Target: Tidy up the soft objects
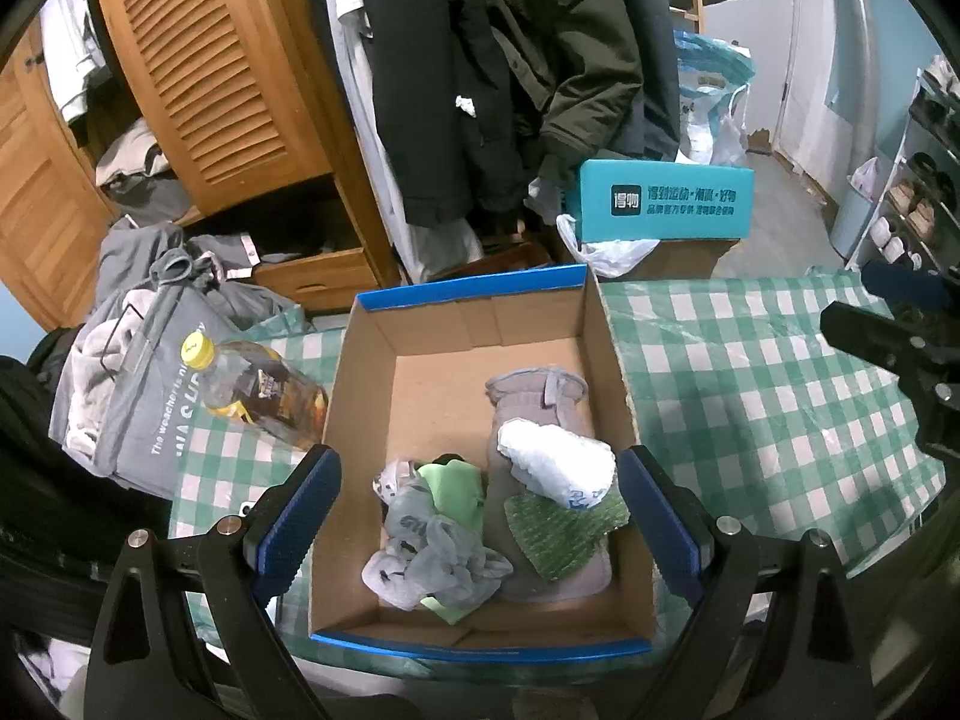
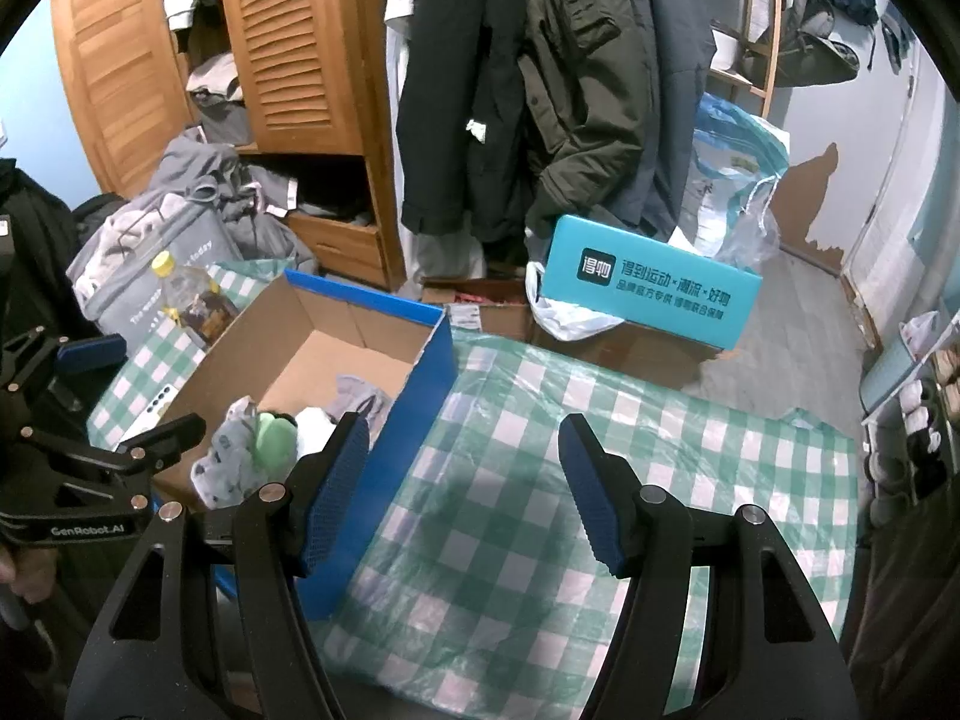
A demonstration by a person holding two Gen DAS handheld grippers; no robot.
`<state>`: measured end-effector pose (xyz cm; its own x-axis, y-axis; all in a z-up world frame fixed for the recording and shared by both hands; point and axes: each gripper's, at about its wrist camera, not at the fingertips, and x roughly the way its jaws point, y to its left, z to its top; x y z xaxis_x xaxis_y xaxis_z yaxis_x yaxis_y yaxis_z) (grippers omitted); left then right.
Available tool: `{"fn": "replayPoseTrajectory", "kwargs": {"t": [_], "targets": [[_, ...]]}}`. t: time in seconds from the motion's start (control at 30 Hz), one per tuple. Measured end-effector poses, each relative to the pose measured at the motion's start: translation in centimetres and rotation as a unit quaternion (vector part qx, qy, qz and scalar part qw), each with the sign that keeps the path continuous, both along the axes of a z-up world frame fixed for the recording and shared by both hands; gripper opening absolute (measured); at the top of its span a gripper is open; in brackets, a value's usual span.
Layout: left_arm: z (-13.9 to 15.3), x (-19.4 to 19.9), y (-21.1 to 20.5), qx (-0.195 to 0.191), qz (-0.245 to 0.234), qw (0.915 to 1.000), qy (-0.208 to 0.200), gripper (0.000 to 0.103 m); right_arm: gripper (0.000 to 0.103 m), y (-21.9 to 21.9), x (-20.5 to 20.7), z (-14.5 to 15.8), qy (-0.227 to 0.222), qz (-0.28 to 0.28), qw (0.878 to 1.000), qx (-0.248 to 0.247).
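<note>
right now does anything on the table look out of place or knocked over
Yes: the clear plastic bottle with a yellow cap lies on its side on the green checked tablecloth, beside the cardboard box of soft items. It is no soft object.

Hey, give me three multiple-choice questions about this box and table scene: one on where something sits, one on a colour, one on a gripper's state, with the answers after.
1. Where is the bottle?
A. inside the box
B. on the tablecloth beside the box
C. on the floor

2. What colour is the bottle's cap?
A. red
B. white
C. yellow

3. How is the right gripper?
A. open and empty over the tablecloth
B. shut on a sock
C. shut on the box wall

Answers: 1 B, it lies on the tablecloth outside the box. 2 C, the cap is yellow. 3 A, its jaws stand apart with only checked cloth between them.
</note>
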<state>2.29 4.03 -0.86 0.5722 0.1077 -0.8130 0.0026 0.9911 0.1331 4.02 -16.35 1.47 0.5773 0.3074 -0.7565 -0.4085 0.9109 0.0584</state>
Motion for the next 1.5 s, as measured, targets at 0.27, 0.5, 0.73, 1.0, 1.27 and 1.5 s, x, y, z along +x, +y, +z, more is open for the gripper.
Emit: {"fn": "replayPoseTrajectory", "kwargs": {"t": [0.27, 0.5, 0.73, 1.0, 1.27, 1.5], "targets": [[0.08, 0.03, 0.02, -0.001, -0.002, 1.0, 0.001, 0.095, 0.065, 0.29, -0.18, -0.17, 0.001, 0.007, 1.0, -0.004], [0.03, 0.04, 0.19, -0.004, -0.001, 1.0, 0.004, 0.095, 0.065, 0.4, -0.29, -0.22, 0.001, 0.01, 1.0, -0.006], [0.04, 0.03, 0.21, -0.002, -0.002, 1.0, 0.003, 0.095, 0.065, 0.47, -0.3, -0.21, 0.002, 0.013, 1.0, -0.009], [0.02, -0.01, 0.24, -0.003, -0.002, 1.0, 0.004, 0.095, 0.065, 0.62, -0.37, -0.22, 0.002, 0.013, 1.0, -0.01], [0.24, -0.2, 0.07, -0.004, -0.007, 1.0, 0.0, 0.095, 0.065, 0.69, -0.38, -0.22, 0.002, 0.012, 1.0, -0.011], [0.44, -0.17, 0.01, 0.001, -0.007, 1.0, 0.0, 0.095, 0.065, 0.71, -0.49, -0.36, 0.002, 0.013, 1.0, -0.013]]}}
